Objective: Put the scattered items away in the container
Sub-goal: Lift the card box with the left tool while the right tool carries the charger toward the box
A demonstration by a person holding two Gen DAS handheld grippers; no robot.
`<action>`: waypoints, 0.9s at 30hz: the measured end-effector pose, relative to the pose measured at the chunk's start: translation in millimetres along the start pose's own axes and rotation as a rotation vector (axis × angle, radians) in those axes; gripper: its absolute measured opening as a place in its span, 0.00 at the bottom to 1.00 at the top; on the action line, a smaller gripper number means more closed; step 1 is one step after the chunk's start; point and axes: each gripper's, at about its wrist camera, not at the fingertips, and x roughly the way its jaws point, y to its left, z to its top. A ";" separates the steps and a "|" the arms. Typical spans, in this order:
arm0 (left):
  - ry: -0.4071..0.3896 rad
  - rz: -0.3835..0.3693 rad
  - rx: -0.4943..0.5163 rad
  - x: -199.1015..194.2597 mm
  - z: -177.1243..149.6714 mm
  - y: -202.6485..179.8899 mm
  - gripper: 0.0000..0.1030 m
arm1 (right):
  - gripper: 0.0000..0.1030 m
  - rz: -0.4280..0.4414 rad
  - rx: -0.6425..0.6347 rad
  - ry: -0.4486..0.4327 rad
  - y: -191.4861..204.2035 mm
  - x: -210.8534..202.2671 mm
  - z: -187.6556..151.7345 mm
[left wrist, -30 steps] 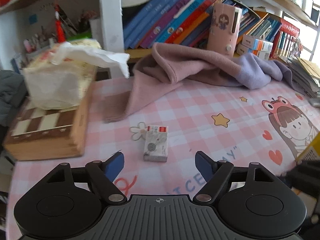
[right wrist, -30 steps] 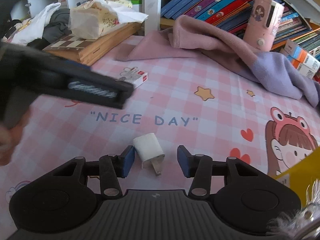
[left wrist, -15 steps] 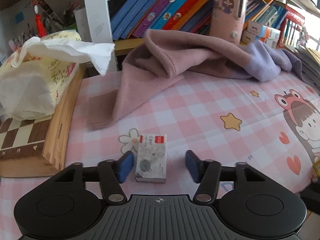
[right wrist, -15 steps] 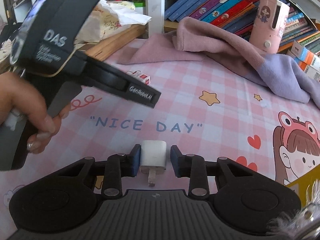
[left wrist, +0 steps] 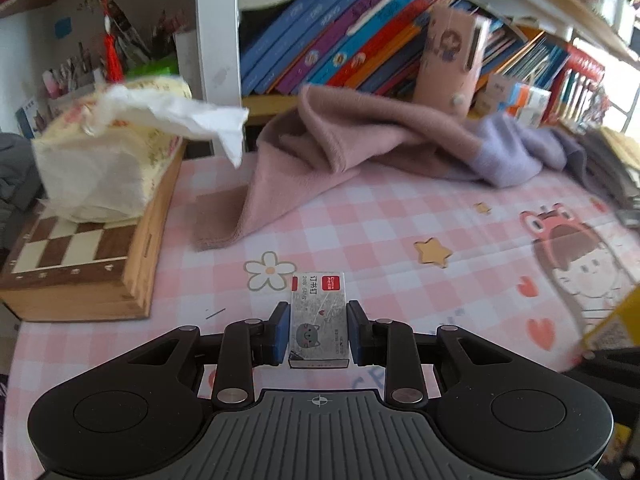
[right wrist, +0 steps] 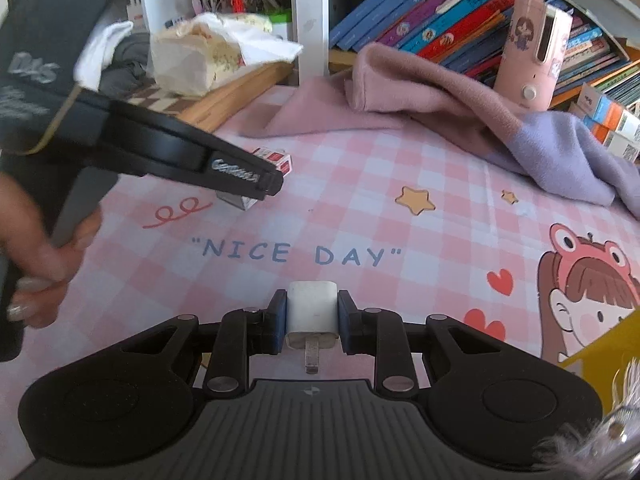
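In the left wrist view my left gripper (left wrist: 319, 332) is shut on a small grey staple box (left wrist: 318, 316) with a red label and a cat drawing, on the pink checked tablecloth. In the right wrist view my right gripper (right wrist: 311, 322) is shut on a white charger plug (right wrist: 311, 312), its metal prong pointing back at the camera. The left gripper's body (right wrist: 160, 148) crosses the upper left of that view, with the staple box (right wrist: 276, 160) partly hidden under it. A yellow container edge (right wrist: 600, 344) shows at the right; it also shows in the left wrist view (left wrist: 612, 320).
A wooden chessboard box (left wrist: 88, 256) with a tissue pack (left wrist: 108, 160) on it stands at the left. A pink and lilac cloth (left wrist: 360, 148) lies at the back before a shelf of books (left wrist: 340, 52). A pink holder (right wrist: 532, 52) stands by the books.
Both grippers have closed: the left moved forward around the staple box and shut on it, the right shut on the white plug, which turned straight between the fingers.
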 end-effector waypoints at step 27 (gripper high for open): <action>-0.047 -0.191 -0.200 -180.3 -100.7 -13.4 0.27 | 0.23 -0.001 0.027 -0.123 25.5 -159.9 -60.2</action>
